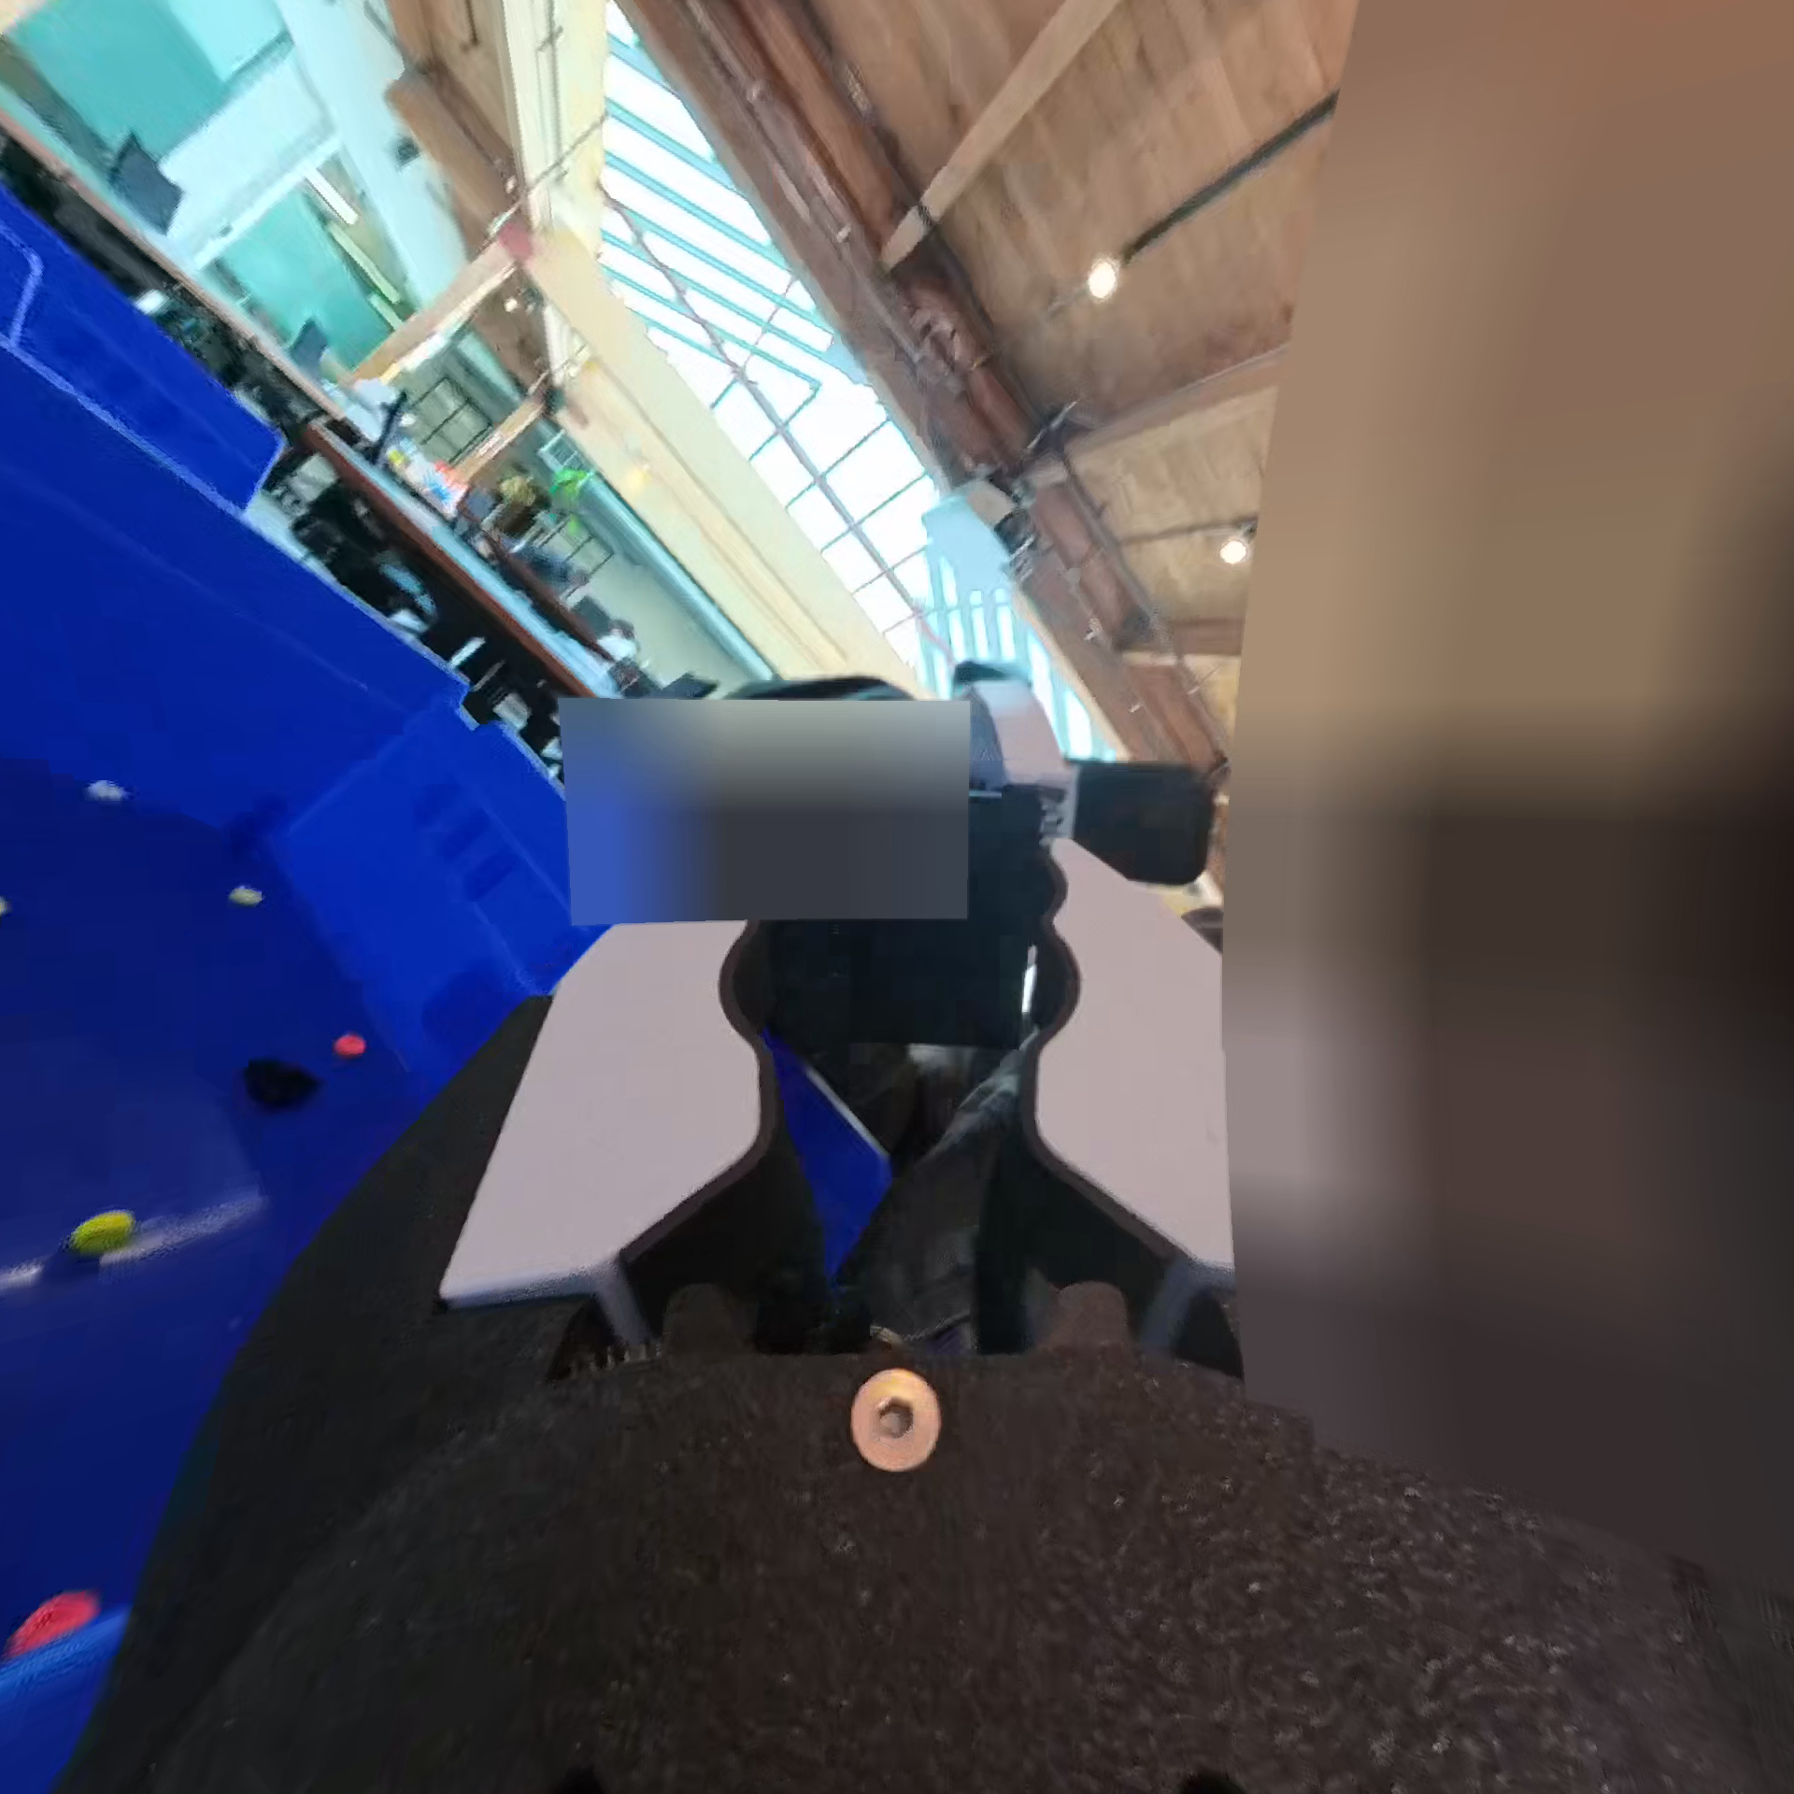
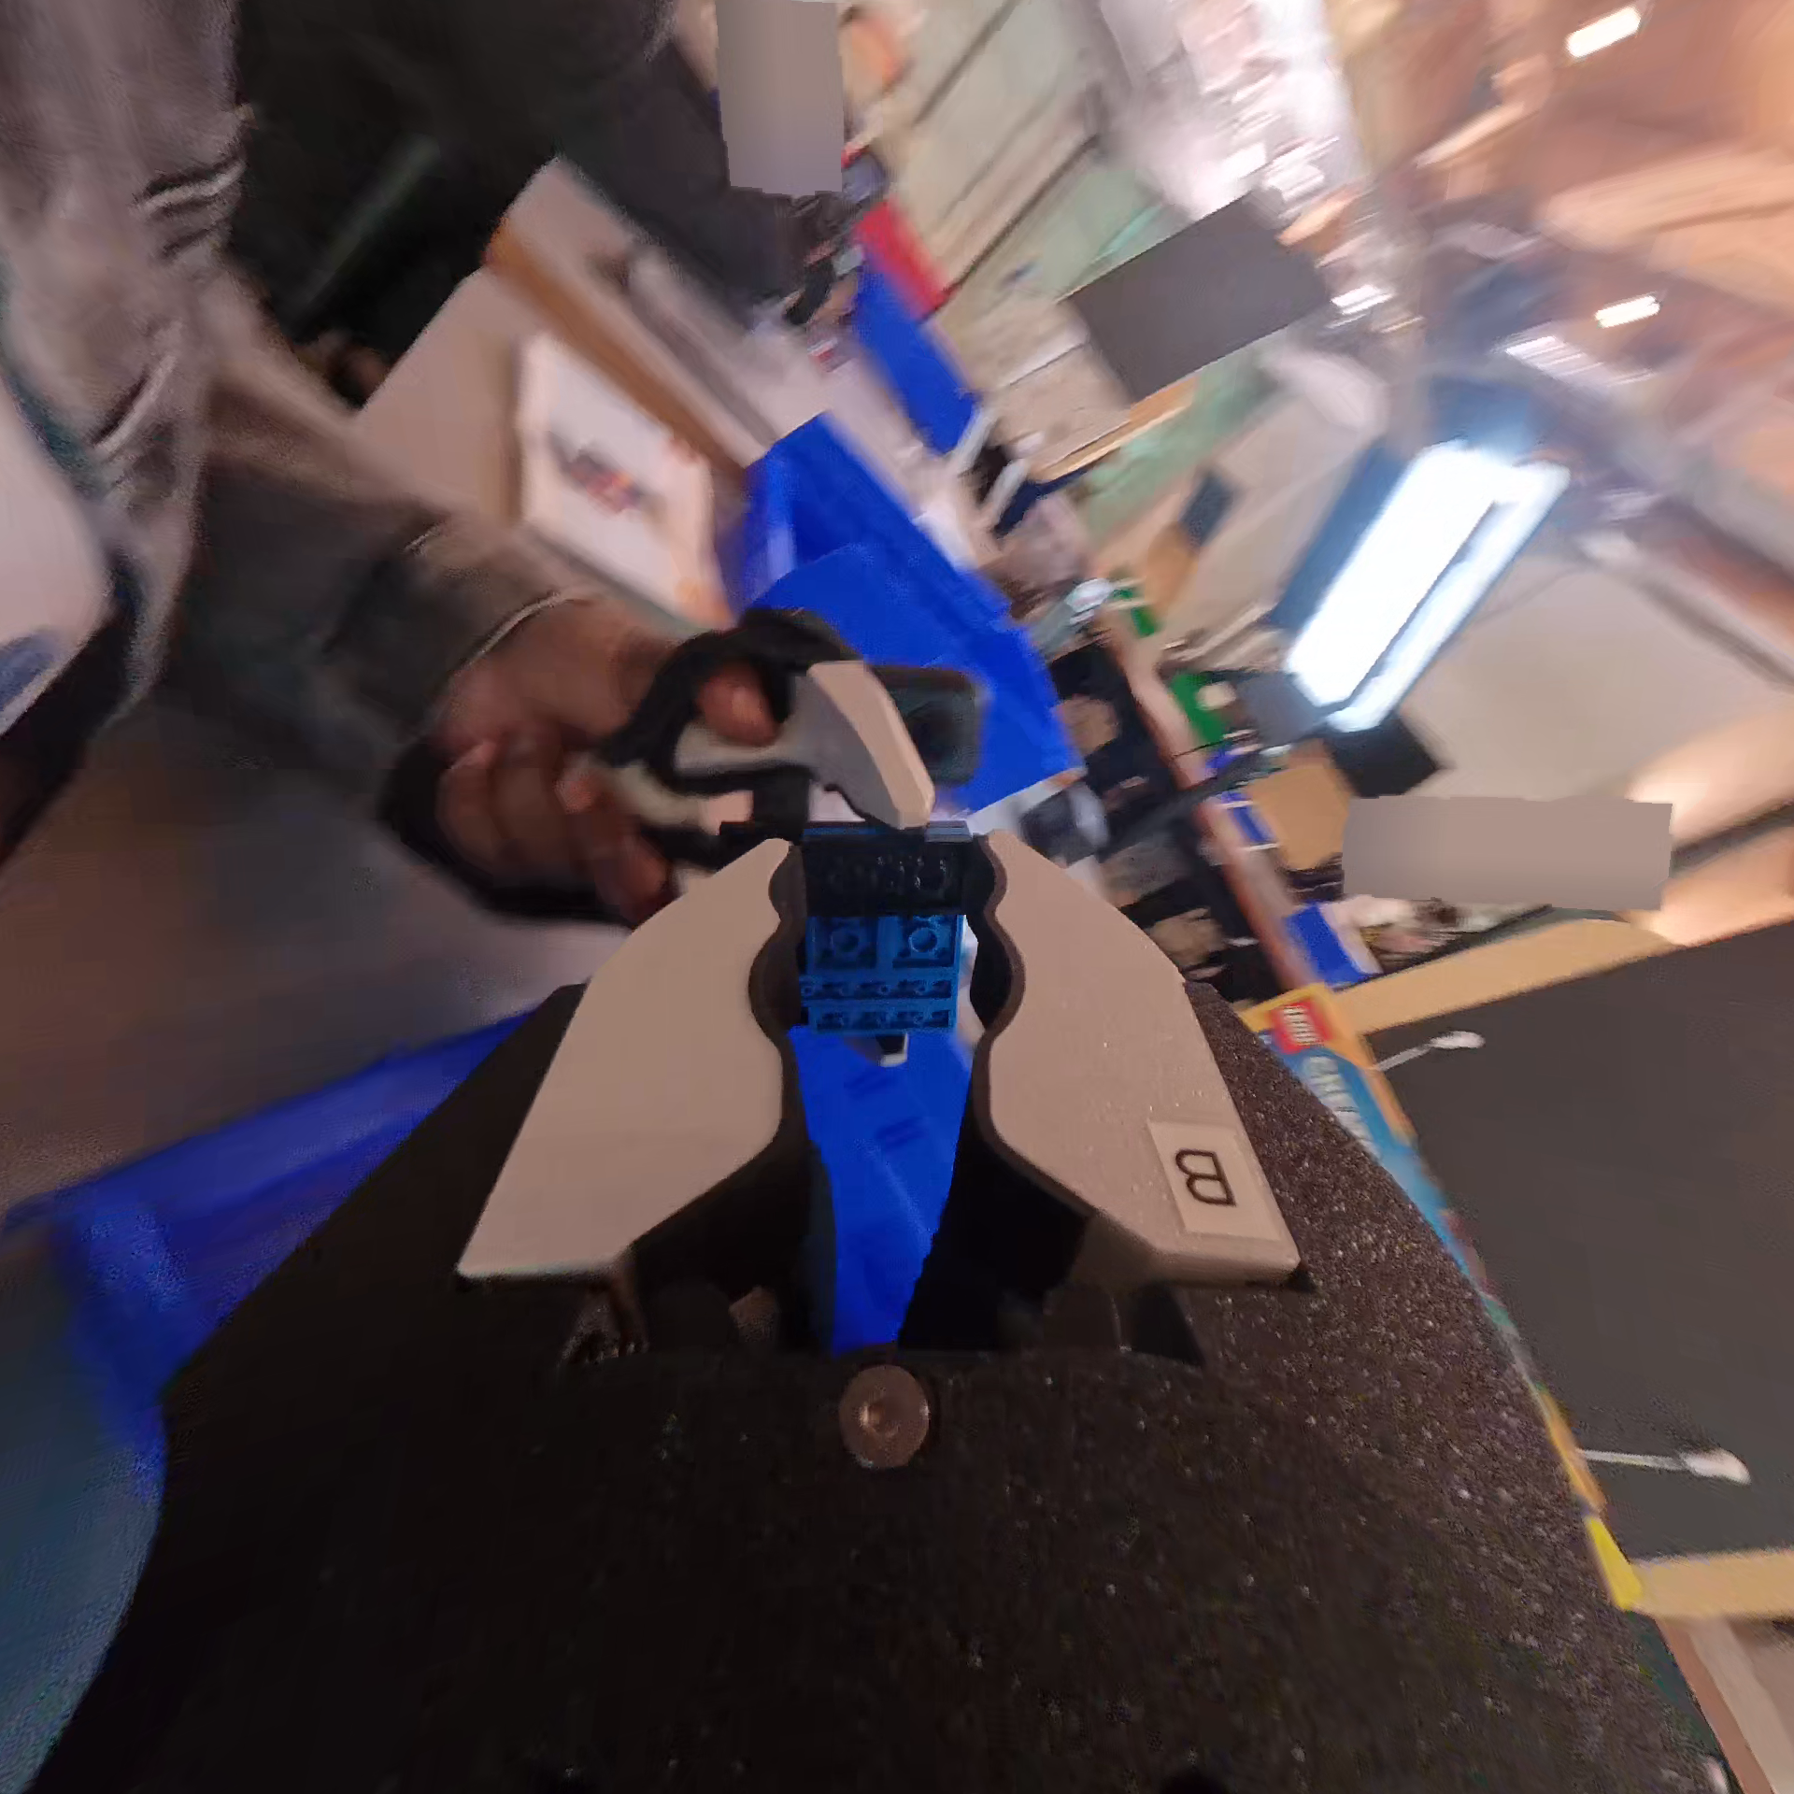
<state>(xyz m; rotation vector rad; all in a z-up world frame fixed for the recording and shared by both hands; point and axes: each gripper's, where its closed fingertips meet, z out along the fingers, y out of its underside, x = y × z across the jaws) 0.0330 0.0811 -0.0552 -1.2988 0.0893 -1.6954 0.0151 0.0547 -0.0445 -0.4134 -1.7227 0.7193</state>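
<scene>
The right gripper [image 2: 888,874] clamps a stack of blue and black toy bricks [image 2: 883,946] at its fingertips, long axis along the fingers. The left gripper [image 2: 835,747] meets it at 12 o'clock (closed or not, I cannot tell). A blue bin [image 1: 194,680] sits at 9 o'clock.

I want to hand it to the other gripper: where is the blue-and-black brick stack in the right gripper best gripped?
Probably the far end of the brick stack, just beyond the right gripper, whose fingertips clamp its black section. Come head-on from the opposite side, where the left gripper sits, and close on the flat sides.
</scene>
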